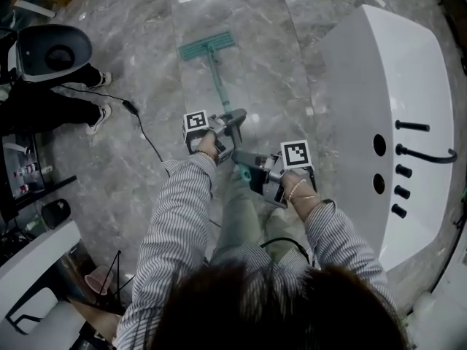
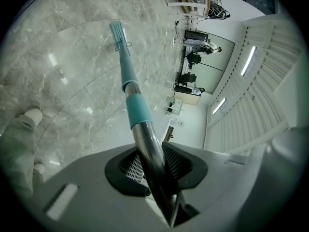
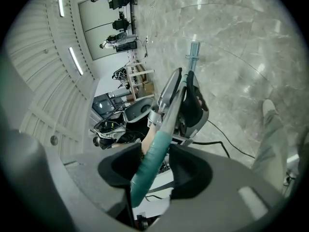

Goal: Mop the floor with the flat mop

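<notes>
The flat mop's teal head (image 1: 208, 46) lies flat on the grey marble floor ahead of me, and its handle (image 1: 217, 86) slopes back towards my hands. My left gripper (image 1: 232, 122) is shut on the dark metal part of the handle (image 2: 145, 144), just below the teal sleeve; the mop head (image 2: 118, 33) shows far along the pole. Lower on the pole, my right gripper (image 1: 248, 168) is shut on the teal end grip (image 3: 152, 158). In the right gripper view the left gripper (image 3: 190, 105) sits further up the handle, with the mop head (image 3: 194, 50) beyond it.
A large white basin unit (image 1: 394, 122) with black fittings stands close on the right. A black cable (image 1: 146, 133) trails over the floor on the left, near another person's legs (image 1: 66, 108) and a round white device (image 1: 55, 49). My own shoe (image 2: 29, 117) is near the pole.
</notes>
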Demonstrator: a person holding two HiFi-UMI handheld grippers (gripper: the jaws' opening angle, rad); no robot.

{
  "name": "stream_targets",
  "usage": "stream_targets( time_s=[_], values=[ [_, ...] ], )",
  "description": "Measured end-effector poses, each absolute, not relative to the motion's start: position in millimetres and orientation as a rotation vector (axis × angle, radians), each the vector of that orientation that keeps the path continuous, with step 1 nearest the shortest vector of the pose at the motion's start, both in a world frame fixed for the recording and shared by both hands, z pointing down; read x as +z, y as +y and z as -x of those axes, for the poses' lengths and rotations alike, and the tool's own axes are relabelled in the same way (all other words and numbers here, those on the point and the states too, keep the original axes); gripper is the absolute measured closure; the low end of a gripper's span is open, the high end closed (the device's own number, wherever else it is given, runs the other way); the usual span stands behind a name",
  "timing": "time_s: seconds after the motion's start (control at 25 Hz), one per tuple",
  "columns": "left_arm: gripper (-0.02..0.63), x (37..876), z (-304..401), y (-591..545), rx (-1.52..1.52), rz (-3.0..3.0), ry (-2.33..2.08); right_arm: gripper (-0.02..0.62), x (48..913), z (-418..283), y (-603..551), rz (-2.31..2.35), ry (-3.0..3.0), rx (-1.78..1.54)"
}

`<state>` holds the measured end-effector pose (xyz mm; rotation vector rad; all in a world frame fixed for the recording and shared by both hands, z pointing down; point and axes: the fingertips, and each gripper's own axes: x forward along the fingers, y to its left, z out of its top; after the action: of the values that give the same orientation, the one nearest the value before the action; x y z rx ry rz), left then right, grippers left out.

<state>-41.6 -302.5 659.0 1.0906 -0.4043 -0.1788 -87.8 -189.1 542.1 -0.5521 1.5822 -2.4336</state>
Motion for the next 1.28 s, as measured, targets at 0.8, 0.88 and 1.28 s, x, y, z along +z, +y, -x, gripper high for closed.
stream_targets(
  time_s=[0.8,0.88,1.28],
  values=[
    [0.551,645,-77,99,-0.406,-0.936,-0.344,0.426,535,-30,218,0.462,1.718,-2.605],
    [0.552,642,-87,141,-0.396,-0.930,-0.342,0.428,533,-39,260,0.450,1.714,-2.649],
    [0.560,638,-83,243,-0.315,-0.897,-0.334,0.437,527,-25,360,0.431,1.667,-2.776]
  ],
)
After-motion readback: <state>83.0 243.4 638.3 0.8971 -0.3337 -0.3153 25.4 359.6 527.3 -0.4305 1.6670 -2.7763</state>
